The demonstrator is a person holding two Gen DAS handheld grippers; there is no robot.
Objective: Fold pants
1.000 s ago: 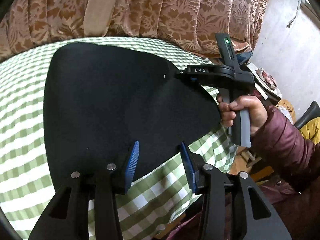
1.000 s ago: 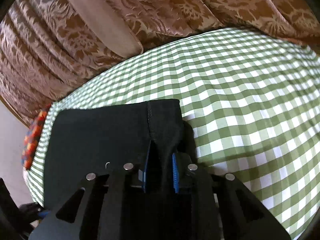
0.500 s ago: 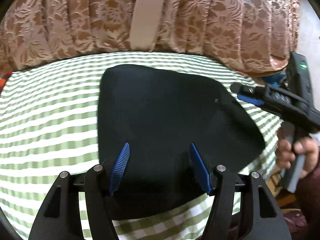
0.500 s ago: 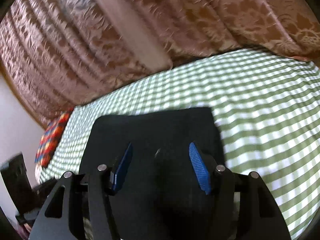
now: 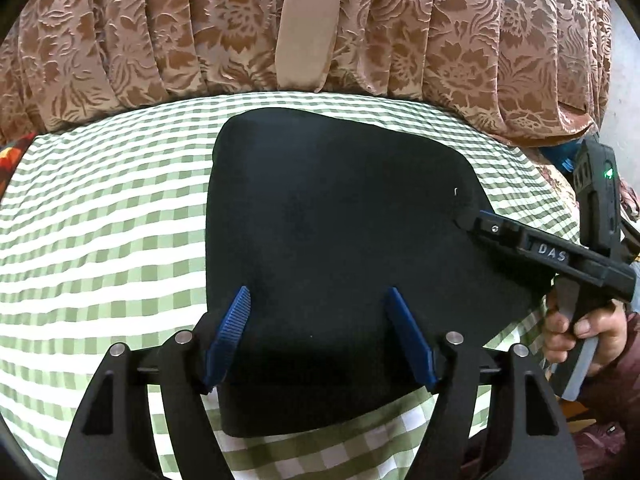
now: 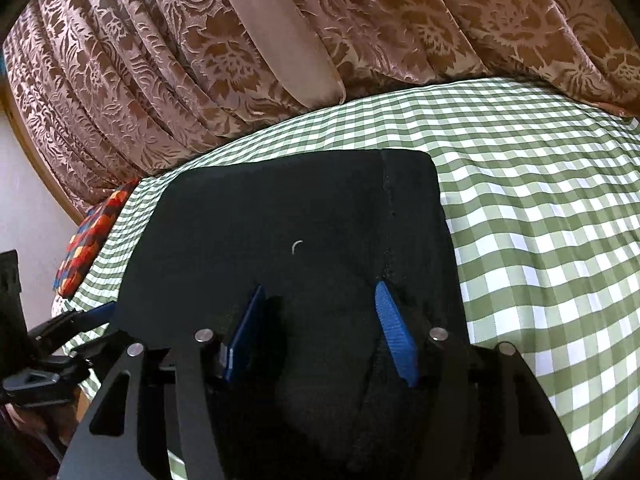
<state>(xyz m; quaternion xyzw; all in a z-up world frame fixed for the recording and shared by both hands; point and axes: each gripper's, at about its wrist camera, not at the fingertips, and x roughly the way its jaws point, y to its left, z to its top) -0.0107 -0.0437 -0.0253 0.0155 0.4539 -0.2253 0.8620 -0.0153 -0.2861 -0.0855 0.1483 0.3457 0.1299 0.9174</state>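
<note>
The pants (image 5: 340,240) lie folded compact on the checked surface (image 5: 100,220); both tools, left tool (image 5: 316,340) and right tool (image 6: 320,332), gape, the left's jaws having just widened, the right's just narrowed, gripping nothing; little seems left.

Plain black pants (image 5: 340,232), folded flat on a green-and-white gingham cloth (image 5: 100,220). Behind the pants, brown curtain (image 5: 440,40) with a raised floral pattern, crossed by a plain beige band (image 5: 306,28). Black left claw (image 5: 318,312) with ribbed blue pads (image 5: 234,320); same colours on the right claw (image 6: 318,308). Left of the pants, a red, orange and blue patchwork cushion (image 6: 90,240). Maroon sleeve (image 5: 624,368).
</note>
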